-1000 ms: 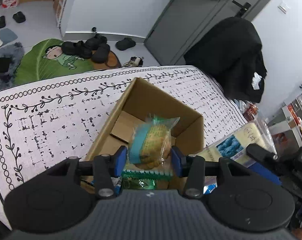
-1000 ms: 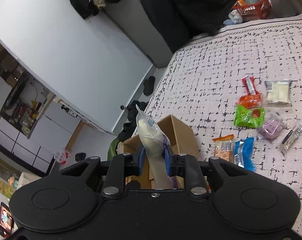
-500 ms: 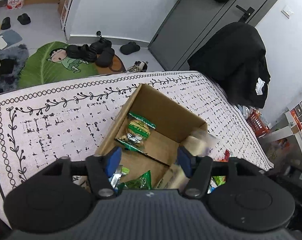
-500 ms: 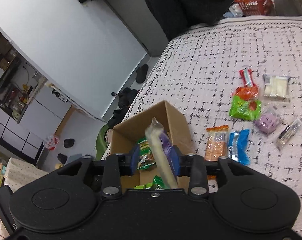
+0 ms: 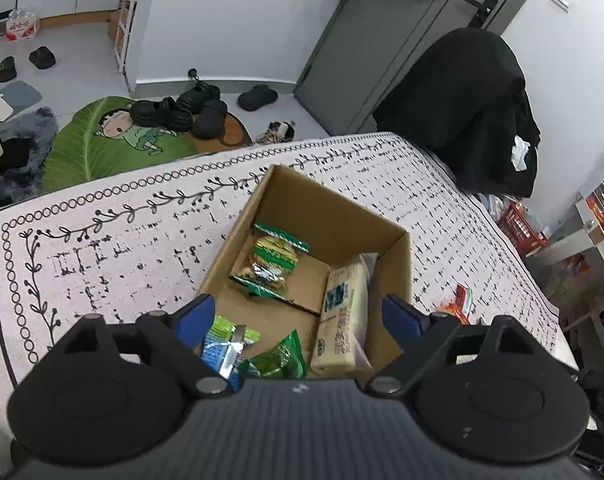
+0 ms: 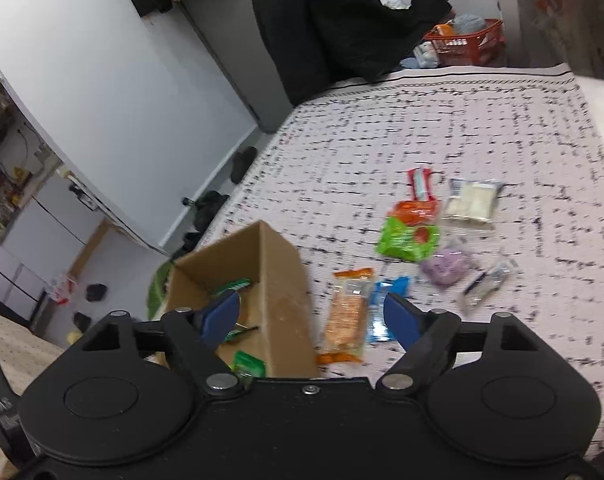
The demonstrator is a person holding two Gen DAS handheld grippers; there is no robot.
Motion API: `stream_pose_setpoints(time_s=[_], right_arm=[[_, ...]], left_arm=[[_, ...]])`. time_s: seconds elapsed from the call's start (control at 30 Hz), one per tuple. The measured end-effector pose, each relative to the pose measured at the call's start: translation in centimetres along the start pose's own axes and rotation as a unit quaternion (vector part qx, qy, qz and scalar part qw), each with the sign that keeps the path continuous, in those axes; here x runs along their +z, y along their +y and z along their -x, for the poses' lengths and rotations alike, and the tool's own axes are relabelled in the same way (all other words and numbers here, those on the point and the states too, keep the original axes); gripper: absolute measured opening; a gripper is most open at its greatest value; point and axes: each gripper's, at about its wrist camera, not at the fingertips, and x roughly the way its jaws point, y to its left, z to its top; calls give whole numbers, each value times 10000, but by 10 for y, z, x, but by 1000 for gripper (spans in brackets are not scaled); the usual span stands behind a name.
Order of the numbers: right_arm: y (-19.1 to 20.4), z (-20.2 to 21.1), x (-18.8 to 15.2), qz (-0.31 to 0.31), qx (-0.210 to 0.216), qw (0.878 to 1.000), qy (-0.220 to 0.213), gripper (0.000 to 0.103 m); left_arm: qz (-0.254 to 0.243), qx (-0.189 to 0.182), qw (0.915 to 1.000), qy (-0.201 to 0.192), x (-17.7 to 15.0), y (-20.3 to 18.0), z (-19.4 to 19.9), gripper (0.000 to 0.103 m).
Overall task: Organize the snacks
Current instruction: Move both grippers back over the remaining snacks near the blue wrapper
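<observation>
A: Where did our claws stand over the box (image 5: 330, 216)?

B: Both had just been opening. Our left claw (image 5: 298, 316) hung wide apart above the box with nothing between its pads. Our right claw (image 6: 312, 316) was also spread, its left pad over the box's open top, its right pad over the snacks on the bed (image 6: 382, 128), and it gripped nothing.

A: And the snacks?

B: Inside the box we saw a green-edged biscuit pack (image 5: 272, 260), a cream pack (image 5: 342, 316) leaning along the right wall, and green and blue wrappers (image 5: 238, 344) at the near end. The rest lay outside on the patterned bedcover: an orange bar (image 6: 346, 316) just beside the box, a blue packet (image 6: 382, 304) next to it, then a green bag (image 6: 408, 240), an orange pack (image 6: 416, 210), a red stick (image 6: 420, 184), a white pack (image 6: 470, 202), a purple one (image 6: 446, 268) and a clear wrapper (image 6: 486, 286).

A: Anything in the way?

B: The box's right wall (image 6: 286, 280) stood between its inside and the loose snacks. A black coat (image 5: 462, 108) hung past the bed's far corner, and shoes (image 5: 182, 110) sat on the floor.
</observation>
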Motion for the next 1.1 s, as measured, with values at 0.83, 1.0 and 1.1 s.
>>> stream_pose_setpoints(time_s=[0.83,1.0,1.1], right_arm=[[-82,33,16,121,-287,9991,-283,98],[-98,30,18,-62,-262,9993,-259,98],[-106,24,16,-271,-147,9994,-164,98]], left_arm=[[-777,-608,9950,-136,-25,-53,16,103],[-986,-678,9928,-82,-33,-63,16,103],[-1205,-627,9906,-152,-37,-72,16,103]])
